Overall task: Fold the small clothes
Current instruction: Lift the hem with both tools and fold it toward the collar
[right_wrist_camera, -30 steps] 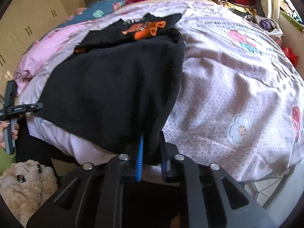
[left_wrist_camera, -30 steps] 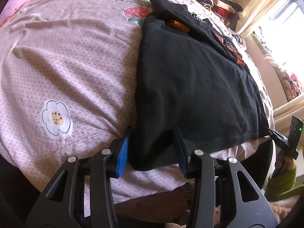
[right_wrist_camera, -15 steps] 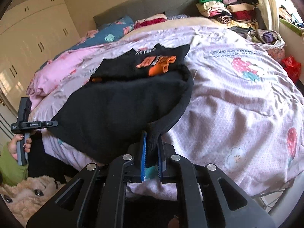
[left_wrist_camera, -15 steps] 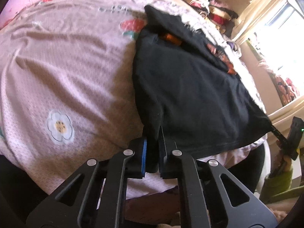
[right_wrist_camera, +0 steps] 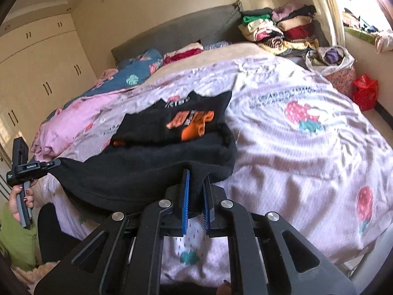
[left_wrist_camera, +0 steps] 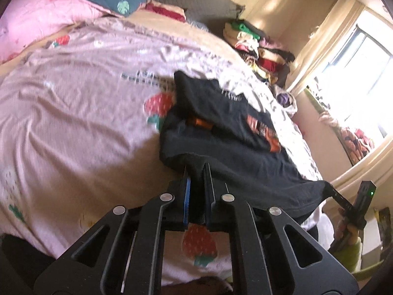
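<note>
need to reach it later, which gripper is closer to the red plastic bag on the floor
Right. The right gripper holds the black shirt corner on the red plastic bag's side; the left gripper holds the far corner.

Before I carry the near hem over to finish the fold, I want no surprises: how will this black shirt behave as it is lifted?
Likely floppy: the black shirt sags between the left tool and right tool. Probably light, since two small pinches hold its edge. It looks soft and unlikely to slip, though it may drag across the bedspread.
</note>
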